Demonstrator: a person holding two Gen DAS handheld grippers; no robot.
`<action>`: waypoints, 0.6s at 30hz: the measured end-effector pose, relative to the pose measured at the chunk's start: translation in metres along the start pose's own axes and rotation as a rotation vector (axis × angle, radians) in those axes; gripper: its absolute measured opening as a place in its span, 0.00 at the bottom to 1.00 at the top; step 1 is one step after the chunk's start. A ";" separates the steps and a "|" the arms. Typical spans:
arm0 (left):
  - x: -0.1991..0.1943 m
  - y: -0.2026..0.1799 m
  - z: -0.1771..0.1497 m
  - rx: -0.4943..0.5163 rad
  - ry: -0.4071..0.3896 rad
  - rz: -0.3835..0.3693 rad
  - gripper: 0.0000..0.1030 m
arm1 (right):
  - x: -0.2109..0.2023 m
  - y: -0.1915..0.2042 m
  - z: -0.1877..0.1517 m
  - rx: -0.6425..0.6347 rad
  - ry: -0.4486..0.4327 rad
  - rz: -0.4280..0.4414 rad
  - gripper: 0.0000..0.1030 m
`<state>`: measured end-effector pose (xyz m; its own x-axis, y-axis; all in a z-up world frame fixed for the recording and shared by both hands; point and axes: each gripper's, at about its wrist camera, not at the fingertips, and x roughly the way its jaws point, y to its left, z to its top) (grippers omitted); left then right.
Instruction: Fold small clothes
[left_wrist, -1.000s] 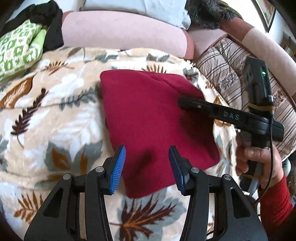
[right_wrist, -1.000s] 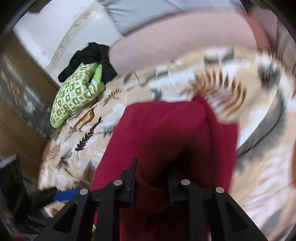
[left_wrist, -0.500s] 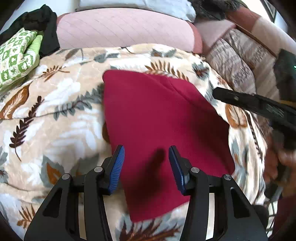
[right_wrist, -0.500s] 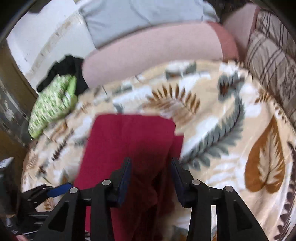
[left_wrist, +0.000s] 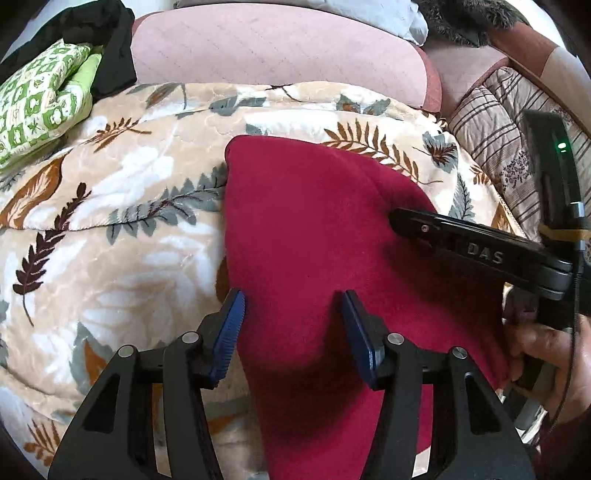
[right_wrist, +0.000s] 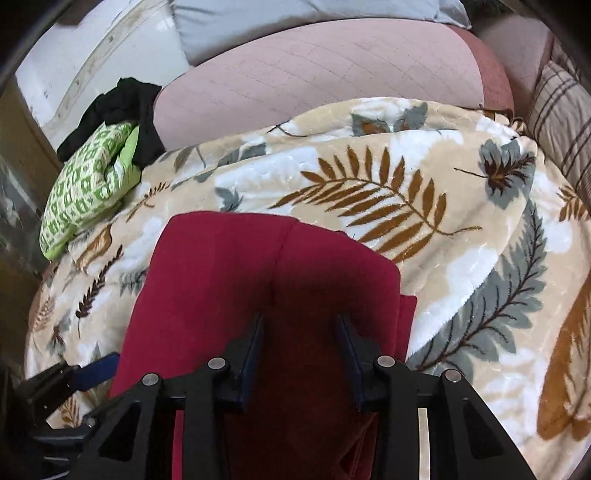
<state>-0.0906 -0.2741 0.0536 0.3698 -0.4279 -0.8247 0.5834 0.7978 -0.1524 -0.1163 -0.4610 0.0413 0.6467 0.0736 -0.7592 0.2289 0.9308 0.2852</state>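
Far left corner of the bed: a folded green-and-white patterned cloth (left_wrist: 37, 92) with a black garment (left_wrist: 110, 48) behind it, apparently set aside, well apart from the work. Leaf-print blanket (left_wrist: 110, 221) covers the bed and serves as the folding surface. Left tongs (left_wrist: 293, 325) hover at the near left edge of the dark red garment (left_wrist: 314, 229), jaws moderately wide and just opened further; the cloth lies below them, no pad pressing on it, so nothing is gripped. The garment lies flat in the middle of the blanket, already doubled, with a fold seam running down it in the right wrist view (right_wrist: 258, 277). Right tongs (right_wrist: 299, 332) sit low over its near right part, jaws narrower and just closing a little, cloth beneath but not visibly pinched. Judgement: both tongs are lining up on the near edge, likely to take it for the next fold.
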 end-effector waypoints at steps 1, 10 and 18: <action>0.000 0.000 0.000 -0.001 0.002 0.002 0.52 | -0.003 0.002 0.000 -0.010 0.005 -0.004 0.36; 0.000 0.003 -0.001 -0.013 0.000 0.005 0.55 | -0.071 0.028 -0.045 -0.096 -0.042 -0.019 0.38; -0.006 0.023 -0.001 -0.090 0.048 -0.118 0.57 | -0.045 -0.004 -0.060 0.014 0.011 0.017 0.49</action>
<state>-0.0803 -0.2531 0.0548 0.2661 -0.5019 -0.8230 0.5527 0.7789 -0.2963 -0.1899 -0.4468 0.0391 0.6428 0.0931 -0.7603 0.2280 0.9243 0.3060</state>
